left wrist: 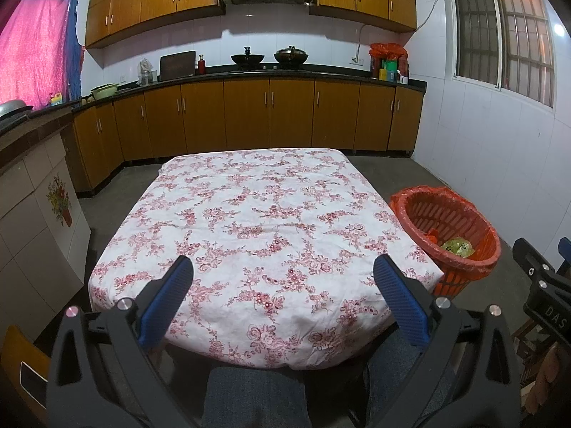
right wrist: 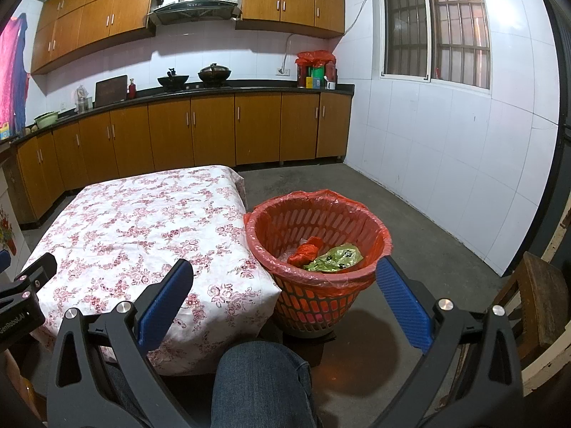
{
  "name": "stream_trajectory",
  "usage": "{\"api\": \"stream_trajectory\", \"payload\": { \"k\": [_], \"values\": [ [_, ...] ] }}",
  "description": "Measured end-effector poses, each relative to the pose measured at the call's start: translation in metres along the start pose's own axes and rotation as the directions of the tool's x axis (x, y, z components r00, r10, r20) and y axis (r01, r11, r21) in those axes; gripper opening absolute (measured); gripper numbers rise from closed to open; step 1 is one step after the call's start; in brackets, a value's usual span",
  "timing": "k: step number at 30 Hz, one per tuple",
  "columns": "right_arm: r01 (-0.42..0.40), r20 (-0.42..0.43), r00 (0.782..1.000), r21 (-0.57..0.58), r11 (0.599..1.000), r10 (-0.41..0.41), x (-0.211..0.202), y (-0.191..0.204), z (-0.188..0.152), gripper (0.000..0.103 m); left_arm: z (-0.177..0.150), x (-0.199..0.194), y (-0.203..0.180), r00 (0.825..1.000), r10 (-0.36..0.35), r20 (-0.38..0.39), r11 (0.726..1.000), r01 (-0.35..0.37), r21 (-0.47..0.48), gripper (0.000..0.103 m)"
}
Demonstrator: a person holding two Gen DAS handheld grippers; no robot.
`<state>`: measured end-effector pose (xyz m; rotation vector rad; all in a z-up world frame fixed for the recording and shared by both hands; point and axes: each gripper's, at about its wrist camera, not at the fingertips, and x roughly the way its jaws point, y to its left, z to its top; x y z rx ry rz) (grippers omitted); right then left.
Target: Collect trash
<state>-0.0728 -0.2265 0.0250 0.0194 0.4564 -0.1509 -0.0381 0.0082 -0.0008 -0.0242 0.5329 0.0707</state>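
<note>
A red slatted trash basket (right wrist: 317, 296) lined with a red bag stands on the floor to the right of the table. Inside it lie a green wrapper (right wrist: 335, 257) and a crumpled red wrapper (right wrist: 304, 250). The basket (left wrist: 460, 278) and the green wrapper (left wrist: 458, 248) also show at the right of the left wrist view. My left gripper (left wrist: 283, 269) hangs open over the near edge of the floral tablecloth (left wrist: 264, 221), with nothing between its blue pads. My right gripper (right wrist: 283, 273) is open and holds nothing, with the basket's near rim seen between its fingers.
The low table (right wrist: 135, 228) carries only the cloth. A person's knee in jeans (right wrist: 264, 385) sits below the grippers. Wooden cabinets and a dark counter (left wrist: 271, 75) with pots run along the back wall. A wooden chair (right wrist: 535, 303) stands at the right, bare concrete floor around the basket.
</note>
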Motion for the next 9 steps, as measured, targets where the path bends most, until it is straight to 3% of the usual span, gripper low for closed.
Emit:
{"api": "stream_trajectory", "payload": {
  "k": [9],
  "values": [
    [0.001,-0.002,1.0,0.0,1.0,-0.001,-0.0004,0.0011,-0.0023,0.101,-0.0009,0.0004,-0.0006,1.0,0.003,-0.003,1.0,-0.003,0.001,0.099]
  ]
}}
